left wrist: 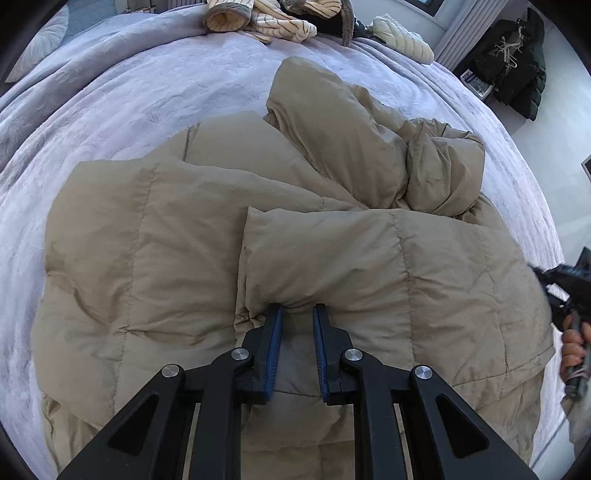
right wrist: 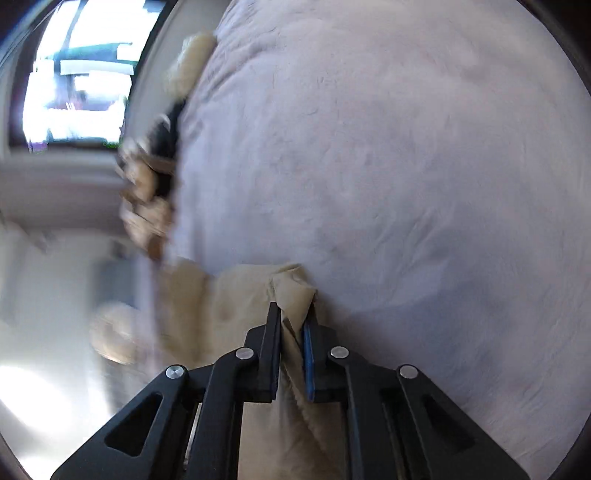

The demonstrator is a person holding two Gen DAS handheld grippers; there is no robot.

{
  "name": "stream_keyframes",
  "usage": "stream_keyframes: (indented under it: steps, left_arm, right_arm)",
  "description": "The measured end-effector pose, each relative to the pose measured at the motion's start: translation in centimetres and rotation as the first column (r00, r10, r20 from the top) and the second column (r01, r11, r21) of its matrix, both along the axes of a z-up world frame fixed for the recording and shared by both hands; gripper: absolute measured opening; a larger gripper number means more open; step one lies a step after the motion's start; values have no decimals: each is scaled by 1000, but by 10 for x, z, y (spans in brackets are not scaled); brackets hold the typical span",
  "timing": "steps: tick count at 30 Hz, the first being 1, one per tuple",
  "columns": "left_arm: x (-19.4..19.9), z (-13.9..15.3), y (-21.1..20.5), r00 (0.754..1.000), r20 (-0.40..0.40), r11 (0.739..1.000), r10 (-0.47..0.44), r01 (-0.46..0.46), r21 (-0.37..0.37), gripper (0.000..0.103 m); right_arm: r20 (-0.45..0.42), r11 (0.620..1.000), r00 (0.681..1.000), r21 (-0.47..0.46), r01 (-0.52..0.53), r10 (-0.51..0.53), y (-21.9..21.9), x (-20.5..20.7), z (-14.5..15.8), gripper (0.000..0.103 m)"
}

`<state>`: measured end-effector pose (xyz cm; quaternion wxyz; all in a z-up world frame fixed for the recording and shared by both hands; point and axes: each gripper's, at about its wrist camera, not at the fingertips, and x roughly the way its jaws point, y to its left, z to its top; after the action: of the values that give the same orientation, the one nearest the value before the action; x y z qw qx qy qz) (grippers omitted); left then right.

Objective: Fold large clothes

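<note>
1. Left claw (left wrist: pixel 297 308) sits low over the coat (left wrist: pixel 207 236), fingers spread w/ a clear gap, tips nudging the edge of a folded-over panel but not biting it.
2. Right claw (right wrist: pixel 293 306) is pinching a bunched corner of the coat (right wrist: pixel 291 286); fabric runs down between the blue pads. That view is badly blurred, so little else is readable there.
3. Coat's spread across the bed (left wrist: pixel 110 110): tan, quilted, puffy, right half partly flapped over toward the middle, sleeve and hood area heaped in a lump at the far right.
4. Far end of the bed holds a pile of striped clothes (left wrist: pixel 266 18), well apart from the coat.
5. Person's right hand (left wrist: pixel 574 343) shows at the right edge of the left view, gripping its tool handle.
6. Handling call: looks light but bulky, v. soft, full of air. Shell fabric looks smooth, prob. slippery, so a thin pinch may slide out.
7. Where to grab: hem corners or a stitched seam line, not mid-puff. Seams give the pads something flat to clamp.
8. Folds likely spring back; expect to press air out after each fold.
9. Progress guess: early-mid. One side looks folded in, lump at far right not yet tidied.
</note>
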<state>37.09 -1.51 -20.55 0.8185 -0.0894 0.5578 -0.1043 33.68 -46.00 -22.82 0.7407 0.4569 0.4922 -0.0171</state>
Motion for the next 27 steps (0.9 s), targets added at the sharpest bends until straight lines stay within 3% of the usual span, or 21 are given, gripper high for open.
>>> stream_keyframes:
  steps: [4,8,13,15,18,22,27]
  left_arm:
    - [1,0,-6,1000,-1,1000,-10,10,20,19]
    - [2,0,-4,1000,-5,1000,-24,24,10,19]
    - [3,0,-6,999,-1,999,-37,37,21,19]
    - [2,0,-6,999,1,999,-38,38,22,19]
    - [1,0,-6,999,2,999,-42,42,20,19]
    - [2,0,-5,999,-1,999,-49,49,16,19]
    - [-1,9,10,1000,-11,1000,1,-1,20,19]
  right_arm:
    - [-62,996,996,-64,54,-58,-9,-9,-9,11]
    - [-41,978,997,-200,57,-66,-4,-31,25,11]
    - [41,947,993,-309,-89,107,36,-66,72,11]
    - [14,934,982,-314,-172,186,58,-75,70,11]
    - [-66,902,972,-362,-234,226,75,-80,49,10]
    - [-91,899,973,-372,-232,213,76,-80,30,6]
    - [-115,892,974,-394,-223,193,78,-77,40,6]
